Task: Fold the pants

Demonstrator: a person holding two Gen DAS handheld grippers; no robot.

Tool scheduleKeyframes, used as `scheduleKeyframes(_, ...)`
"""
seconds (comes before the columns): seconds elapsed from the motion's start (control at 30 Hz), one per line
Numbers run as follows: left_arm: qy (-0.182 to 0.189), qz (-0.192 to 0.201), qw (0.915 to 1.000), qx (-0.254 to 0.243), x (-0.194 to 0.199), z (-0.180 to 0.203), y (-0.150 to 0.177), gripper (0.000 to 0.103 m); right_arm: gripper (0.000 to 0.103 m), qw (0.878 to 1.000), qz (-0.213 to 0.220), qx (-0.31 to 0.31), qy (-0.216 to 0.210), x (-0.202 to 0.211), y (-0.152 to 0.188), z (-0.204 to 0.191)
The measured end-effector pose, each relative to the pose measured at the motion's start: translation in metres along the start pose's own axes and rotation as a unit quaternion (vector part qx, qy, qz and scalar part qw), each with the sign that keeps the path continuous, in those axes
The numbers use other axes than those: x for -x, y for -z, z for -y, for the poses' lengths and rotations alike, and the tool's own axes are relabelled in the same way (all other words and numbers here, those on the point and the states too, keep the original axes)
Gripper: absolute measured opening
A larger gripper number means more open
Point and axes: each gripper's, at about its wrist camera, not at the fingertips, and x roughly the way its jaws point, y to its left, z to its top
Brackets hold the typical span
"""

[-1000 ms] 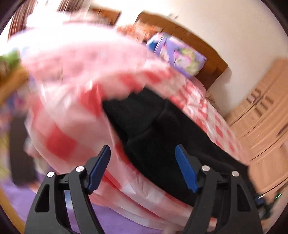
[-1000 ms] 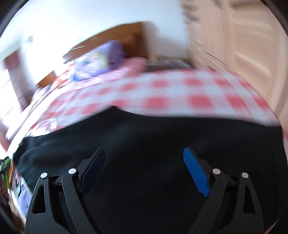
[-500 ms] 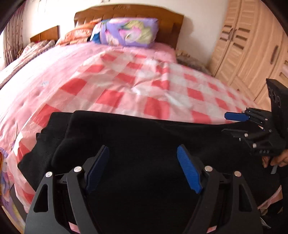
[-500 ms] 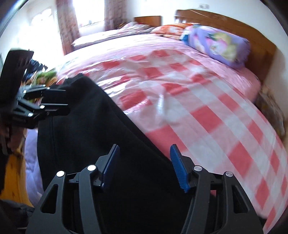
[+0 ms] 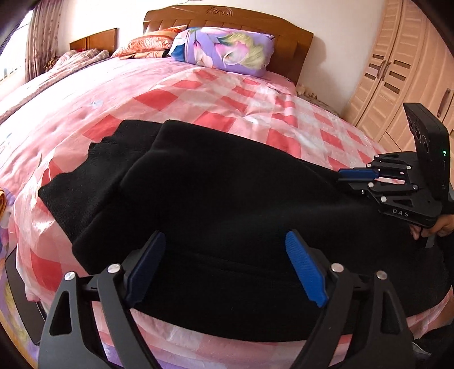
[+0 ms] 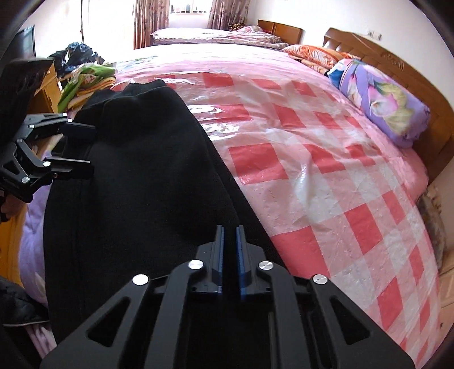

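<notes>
Black pants (image 5: 227,198) lie along the near edge of the bed (image 5: 170,93), folded over so that one layer sits on top of another. One end of them reaches toward the near left corner of the bed, and there the lower layer pokes out from under the top one.

The left gripper (image 5: 227,266) is right over the pants at the near edge. Its two blue pads (image 5: 305,272) are far apart, with only black cloth showing between them, and they are not pinching anything.

The right gripper (image 6: 229,249) is at the other end of the pants. In its own view the two blue pads sit very close together with a thin gap between them, just over the far edge of the black cloth. From the left view its blue fingers (image 5: 357,173) touch that edge of the pants. I cannot tell if any cloth is caught between them. A bit of a hand (image 5: 434,227) shows under this gripper.

Past the pants, the bed has a shiny pink and red checked cover (image 6: 298,159) with a few wrinkles. At the far edge a purple flower pillow (image 5: 227,49) leans on the brown wooden headboard (image 5: 232,17), with an orange pillow (image 5: 147,44) beside it. A light wooden wardrobe (image 5: 397,73) stands to the right of the bed. Far back there is a window with curtains (image 6: 147,20).
</notes>
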Motion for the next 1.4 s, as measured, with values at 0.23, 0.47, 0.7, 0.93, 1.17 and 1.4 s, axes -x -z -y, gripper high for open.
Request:
scheduleKeyframes(0.23, -0.027, 0.014, 0.9995, -0.013, 0.011, 0.011, -0.007, 0.089, 0.007, 0.999, 0.033, -0.028, 0.033, 0.012, -0.009, 0.013)
scheduleKeyframes(0.47, -0.065, -0.011, 0.9975, -0.025, -0.006, 0.009, -0.004, 0.095, 0.066, 0.994, 0.024, -0.092, 0.048, 0.002, 0.001, 0.033)
scheduleKeyframes(0.7, -0.017, 0.033, 0.999, -0.026, 0.021, 0.023, -0.018, 0.098, 0.066, 0.979, 0.076, -0.187, -0.002, 0.055, 0.037, 0.057)
scheduleKeyframes(0.93, -0.047, -0.054, 0.9962, -0.048, -0.044, 0.043, -0.024, 0.102, 0.066, 0.985, 0.026, -0.169, 0.002, 0.025, 0.056, 0.043)
scheduleKeyframes(1.17, -0.074, -0.031, 0.9957, -0.045, -0.027, 0.038, -0.016, 0.101, 0.075, 0.961, 0.052, -0.272, 0.006, 0.063, 0.077, 0.065)
scheduleKeyframes(1.4, -0.052, 0.05, 0.9963, -0.047, 0.032, 0.059, 0.01, 0.101, 0.086, 0.928, 0.06, -0.334, 0.153, 0.163, 0.202, 0.063)
